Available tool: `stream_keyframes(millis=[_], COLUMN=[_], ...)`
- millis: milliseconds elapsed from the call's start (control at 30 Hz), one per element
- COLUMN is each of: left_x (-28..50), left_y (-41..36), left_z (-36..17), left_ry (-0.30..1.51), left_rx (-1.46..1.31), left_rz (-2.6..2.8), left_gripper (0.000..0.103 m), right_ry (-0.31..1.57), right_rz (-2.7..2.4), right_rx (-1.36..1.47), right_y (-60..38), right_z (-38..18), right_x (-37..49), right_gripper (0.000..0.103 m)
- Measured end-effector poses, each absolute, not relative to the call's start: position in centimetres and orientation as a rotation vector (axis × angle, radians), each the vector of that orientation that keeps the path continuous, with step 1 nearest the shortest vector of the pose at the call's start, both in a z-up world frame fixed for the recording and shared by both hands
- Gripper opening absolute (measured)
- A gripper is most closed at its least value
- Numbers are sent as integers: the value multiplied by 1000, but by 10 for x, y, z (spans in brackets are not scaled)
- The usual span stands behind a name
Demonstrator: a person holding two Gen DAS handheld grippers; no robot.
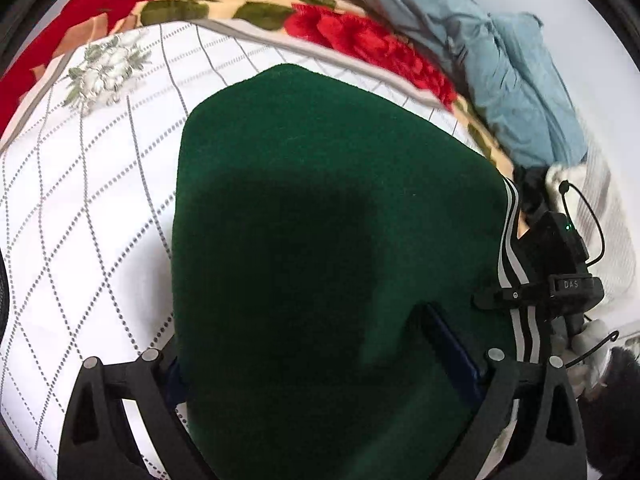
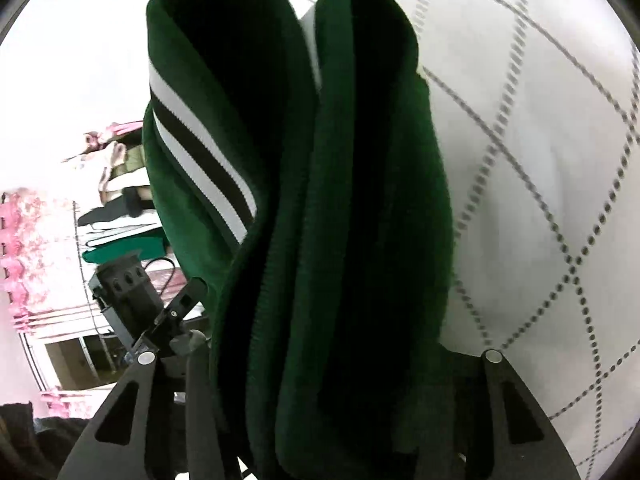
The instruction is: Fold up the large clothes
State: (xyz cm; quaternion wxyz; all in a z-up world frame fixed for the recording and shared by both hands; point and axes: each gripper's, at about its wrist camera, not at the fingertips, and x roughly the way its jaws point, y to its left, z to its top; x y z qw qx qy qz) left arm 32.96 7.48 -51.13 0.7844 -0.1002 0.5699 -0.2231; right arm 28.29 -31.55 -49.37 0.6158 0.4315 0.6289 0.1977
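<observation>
A dark green garment (image 1: 320, 220) with black and white stripes (image 1: 510, 240) lies folded on the white quilted bed (image 1: 80, 220). My left gripper (image 1: 320, 380) stands open with its jaws wide on either side of the garment's near edge; the cloth passes between them. One blue pad (image 1: 452, 348) shows on top of the cloth. My right gripper (image 2: 320, 380) is shut on thick bunched layers of the same green garment (image 2: 340, 200), whose striped band (image 2: 200, 152) hangs at the left. The right gripper also shows in the left wrist view (image 1: 552, 280) at the garment's striped right edge.
A red and cream floral blanket (image 1: 320, 20) lies along the far side of the bed. A light blue cloth (image 1: 500, 60) is heaped at the far right. In the right wrist view a pile of folded clothes (image 2: 120, 208) sits at the left, with a pink patterned surface (image 2: 20, 240) beyond.
</observation>
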Motion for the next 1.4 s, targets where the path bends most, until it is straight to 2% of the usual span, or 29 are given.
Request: stream_keyframes(millis=[333,633,800,1033,1200,1400], left_x=[379,510,584,659,673,662], left_y=[87,90,93,102,95,82], left_z=[-468,-448,-469,-535,-552,-548], left_ry=[1166,1102,1111,1228,1258,1249], left_rx=[-287,-326,-307,-319,-213,-107], left_rz=[-449,-421,-400,-349,-324,-281], left_gripper=[98,98,98,98,98,98], right_ry=[1428,1392,1400,1494,1539,1553], right_rz=[511,504,483,397,358,291], right_rx=[914,880,888,867,780,680], right_y=[-301,-286,-280,-275,-274,-265], right_z=[-428,-388,-398,-455,-475,-472], right_x=[368,510,596,693,713,699], right_gripper=[50,49,49,49,52,64])
